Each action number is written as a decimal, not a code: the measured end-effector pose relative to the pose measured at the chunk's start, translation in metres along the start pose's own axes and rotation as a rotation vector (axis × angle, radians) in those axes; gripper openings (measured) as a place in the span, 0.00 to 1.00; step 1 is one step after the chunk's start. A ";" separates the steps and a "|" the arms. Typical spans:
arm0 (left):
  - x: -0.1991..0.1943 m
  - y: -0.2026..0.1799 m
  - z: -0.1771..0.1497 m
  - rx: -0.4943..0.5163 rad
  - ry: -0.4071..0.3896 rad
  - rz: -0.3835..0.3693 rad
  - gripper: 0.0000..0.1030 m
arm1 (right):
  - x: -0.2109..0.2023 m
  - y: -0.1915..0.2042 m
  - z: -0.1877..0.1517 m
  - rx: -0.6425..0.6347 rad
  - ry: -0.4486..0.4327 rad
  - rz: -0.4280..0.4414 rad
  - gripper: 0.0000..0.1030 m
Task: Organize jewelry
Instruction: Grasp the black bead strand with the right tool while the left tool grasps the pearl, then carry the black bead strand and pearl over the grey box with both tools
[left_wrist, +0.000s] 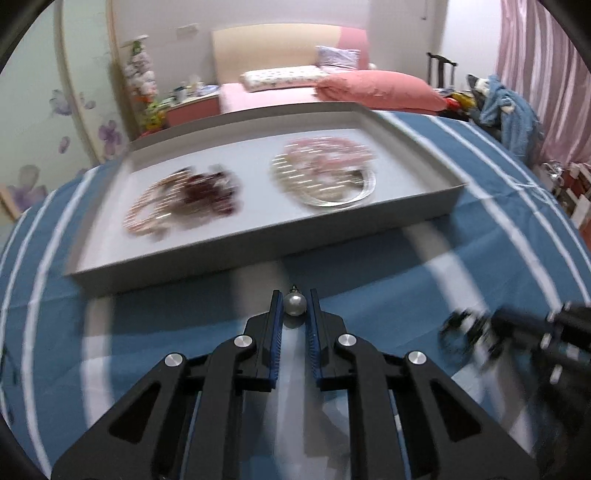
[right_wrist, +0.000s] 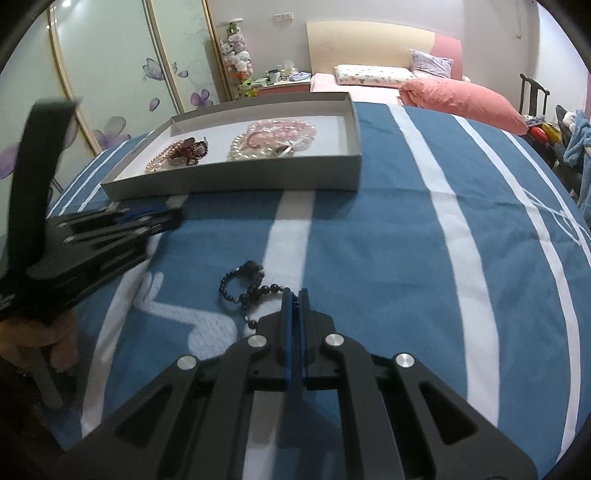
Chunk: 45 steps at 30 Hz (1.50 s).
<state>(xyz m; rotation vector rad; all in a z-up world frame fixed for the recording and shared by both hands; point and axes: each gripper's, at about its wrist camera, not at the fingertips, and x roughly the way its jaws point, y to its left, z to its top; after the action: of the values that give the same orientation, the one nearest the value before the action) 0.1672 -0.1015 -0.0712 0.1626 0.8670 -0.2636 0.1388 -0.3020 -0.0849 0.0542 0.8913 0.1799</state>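
- Left gripper (left_wrist: 294, 303): jaws clamped on a pearl pendant (left_wrist: 294, 304), a single pale round bead with a small metal cap at its 12 o'clock; bead sits between the fingertips, above the cloth.
- Right gripper (right_wrist: 294, 295): blue pads pressed nearly together, pinching the string of a black bead bracelet (right_wrist: 243, 286); the rest of the strand lies coiled on the cloth at the gripper's 10 o'clock.
- Surface: blue cloth with white stripes (right_wrist: 406, 240) covers the work area under both tools.
- Grey shallow box (right_wrist: 236, 182) rests on the cloth at 11 o'clock from the right gripper, 12 o'clock from the left gripper, well apart from both.
- Box contents, left side: pinkish pearl strand tangled with dark red beads (right_wrist: 181, 151).
- Box contents, right side: pile of pink and white bead strands (right_wrist: 275, 138), touching one another; separate pieces cannot be told apart. Left wrist view of the box is motion-blurred.
- Beyond the table at 12 o'clock: bed with pink duvet (right_wrist: 461, 99).
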 end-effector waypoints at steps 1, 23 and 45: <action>-0.003 0.010 -0.003 -0.007 0.000 0.013 0.14 | 0.002 0.002 0.004 0.000 -0.002 0.000 0.04; -0.016 0.057 -0.019 -0.062 0.007 0.076 0.14 | 0.021 0.016 0.020 0.011 0.004 -0.060 0.05; -0.075 0.072 -0.018 -0.147 -0.266 0.088 0.14 | -0.039 0.036 0.044 0.135 -0.315 0.147 0.05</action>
<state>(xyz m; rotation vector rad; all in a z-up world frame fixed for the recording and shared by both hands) 0.1283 -0.0163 -0.0223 0.0273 0.6107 -0.1339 0.1440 -0.2719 -0.0224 0.2667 0.5841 0.2408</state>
